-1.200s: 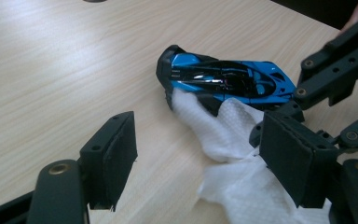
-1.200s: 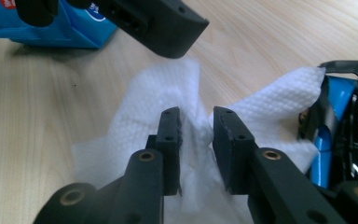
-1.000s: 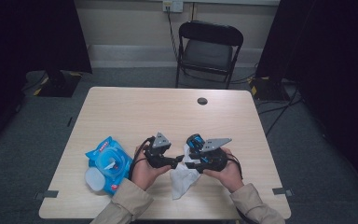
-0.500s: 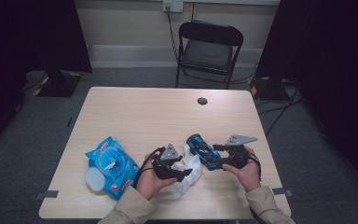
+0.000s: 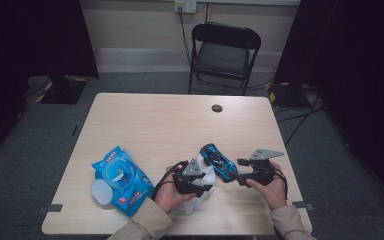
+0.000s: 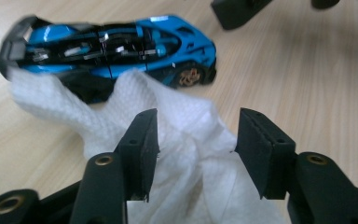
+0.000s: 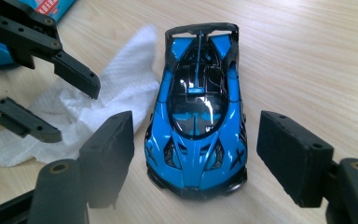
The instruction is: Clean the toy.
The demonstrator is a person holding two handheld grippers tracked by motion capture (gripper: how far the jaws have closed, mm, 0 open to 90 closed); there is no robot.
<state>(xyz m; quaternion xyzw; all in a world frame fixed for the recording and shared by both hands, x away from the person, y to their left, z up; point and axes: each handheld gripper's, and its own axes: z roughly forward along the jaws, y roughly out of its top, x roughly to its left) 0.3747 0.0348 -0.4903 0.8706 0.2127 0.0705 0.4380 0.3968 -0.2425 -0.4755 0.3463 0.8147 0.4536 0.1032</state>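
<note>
Item: blue toy car [image 7: 196,119], on the worktop [image 5: 155,120] between both tools, beside a white wipe [image 6: 168,140].

Handling: judged light, rigid, glossy and slippery; rear wing likely fragile. Best gripped across the flanks.

Right tool [image 7: 195,158]: wide, just opened, astride the nose, untouching.

Left tool [image 6: 195,140]: part-closed, just narrowing, wipe between unpinched.

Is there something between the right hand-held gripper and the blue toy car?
Nothing visible. The blue toy car lies on the table, nose toward the right hand-held gripper, inside its open jaws. The white wipe lies beside the car, not in front.
</note>
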